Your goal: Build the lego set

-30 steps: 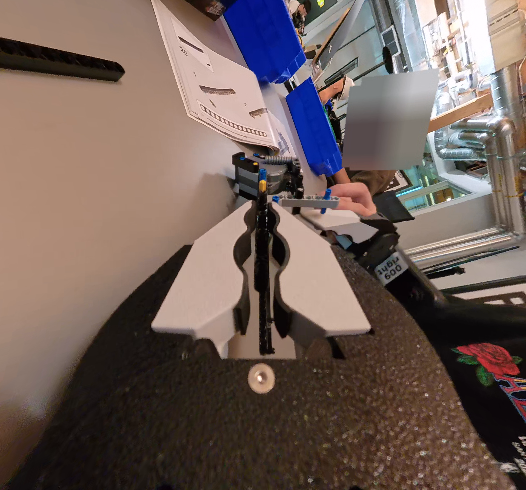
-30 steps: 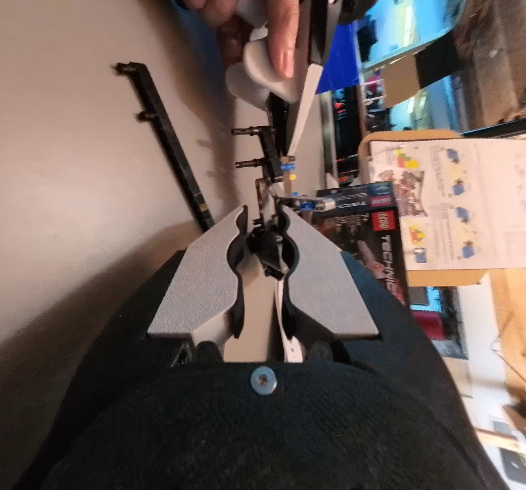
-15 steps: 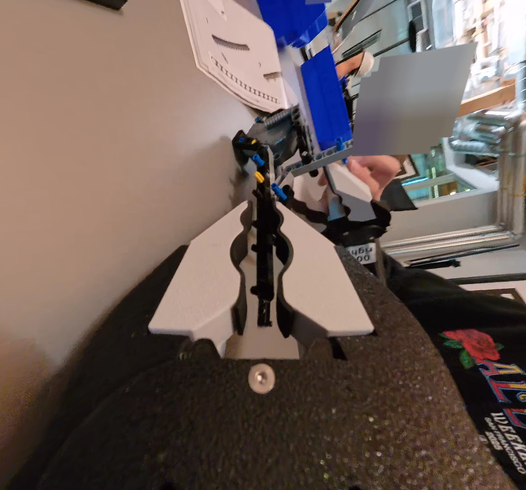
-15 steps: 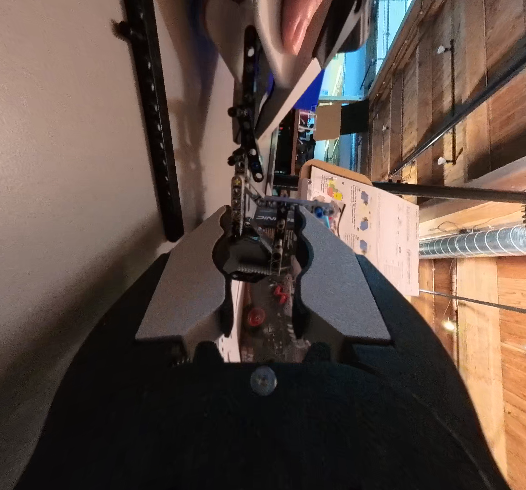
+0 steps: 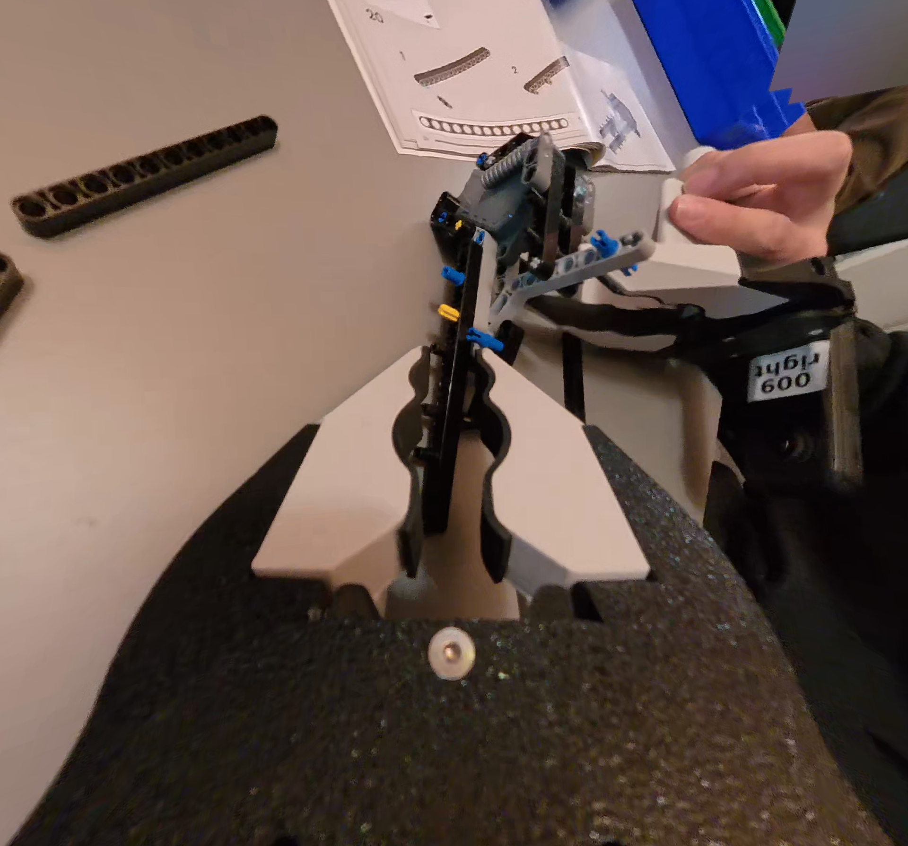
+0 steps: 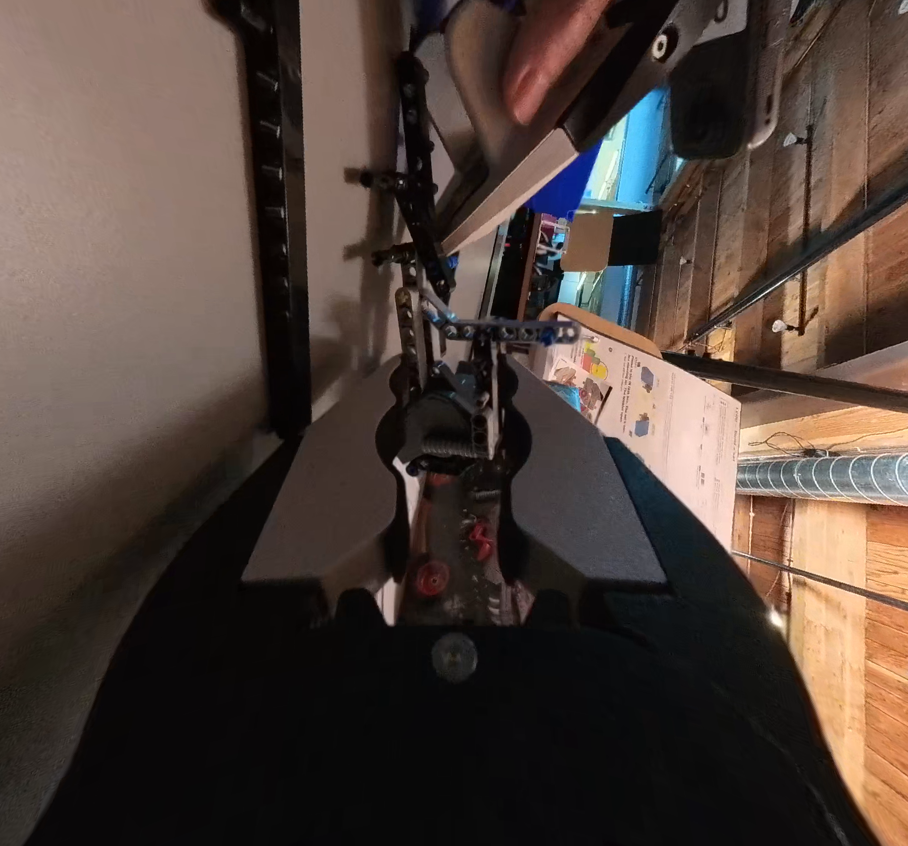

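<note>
Left view, left gripper (image 5: 449,365): jaws narrow, clamped on the black beam (image 5: 449,409) of the model (image 5: 516,228), which juts toward 12 o'clock, likely to steady it for work.
Left view, right gripper (image 5: 688,252): at 2 o'clock, meeting the model's grey end; a hand (image 5: 751,198) squeezes its trigger.
Left view, table (image 5: 147,331): a loose beam (image 5: 142,176) lies at 10 o'clock, well apart, probably a coming part; the manual (image 5: 471,51) lies open at 12, in reach of the eye; blue bins (image 5: 707,36) at 1.
Right view, right gripper (image 6: 454,380): jaws half closed around the model's (image 6: 457,419) grey block with spring.
Right view, left gripper (image 6: 501,134): at 12 o'clock, holding the black beam (image 6: 417,159); both ends braced, seemingly for turning or pressing.
Right view, table (image 6: 123,183): a long beam (image 6: 272,183) at 11.
</note>
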{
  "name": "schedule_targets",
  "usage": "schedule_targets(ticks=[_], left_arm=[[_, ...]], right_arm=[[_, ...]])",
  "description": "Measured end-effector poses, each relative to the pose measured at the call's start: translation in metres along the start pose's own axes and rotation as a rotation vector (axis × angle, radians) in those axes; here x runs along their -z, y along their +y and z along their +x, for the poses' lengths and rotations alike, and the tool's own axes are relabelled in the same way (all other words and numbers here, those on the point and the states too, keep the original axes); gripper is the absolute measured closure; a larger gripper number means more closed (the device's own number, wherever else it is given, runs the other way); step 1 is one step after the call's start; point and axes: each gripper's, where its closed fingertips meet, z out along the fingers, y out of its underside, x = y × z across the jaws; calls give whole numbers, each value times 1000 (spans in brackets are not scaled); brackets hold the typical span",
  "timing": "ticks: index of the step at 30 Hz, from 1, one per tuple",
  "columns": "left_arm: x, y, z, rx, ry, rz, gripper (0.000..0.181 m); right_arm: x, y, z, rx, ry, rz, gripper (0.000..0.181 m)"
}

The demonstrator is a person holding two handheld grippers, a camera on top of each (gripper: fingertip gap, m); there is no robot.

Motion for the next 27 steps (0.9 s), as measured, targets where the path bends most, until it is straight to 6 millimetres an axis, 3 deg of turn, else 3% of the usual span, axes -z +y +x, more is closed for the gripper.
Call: schedule_targets(ticks=[3, 6, 8, 10, 12, 17, 19, 21, 23, 27], left_arm=[[9, -6, 8, -77, 29, 45, 161], [27, -12, 18, -191, 41, 113, 162], [35, -12, 20, -239, 36, 133, 159], [38, -6, 20, -240, 48, 96, 159], [34, 3, 15, -212, 54, 24, 156], [18, 17, 13, -182, 120, -114, 154], [12, 18, 12, -168, 128, -137, 155], [6, 21, 13, -141, 126, -164, 160], [4, 27, 23, -137, 163, -189, 161], [1, 31, 33, -95, 176, -172, 162]], right_arm=[[20, 9, 12, -57, -17, -11, 151], [48, -14, -11, -374, -336, 136, 150], [57, -26, -6, -464, -360, 214, 151], [55, -31, -9, -443, -383, 232, 150], [52, -31, -31, -397, -518, 200, 147], [34, -44, -37, -335, -537, 232, 169], [27, -39, -38, -263, -518, 215, 177], [19, -20, -38, -213, -479, 109, 178], [21, -2, -38, -274, -481, 12, 175], [47, -13, -29, -554, -481, 44, 163]])
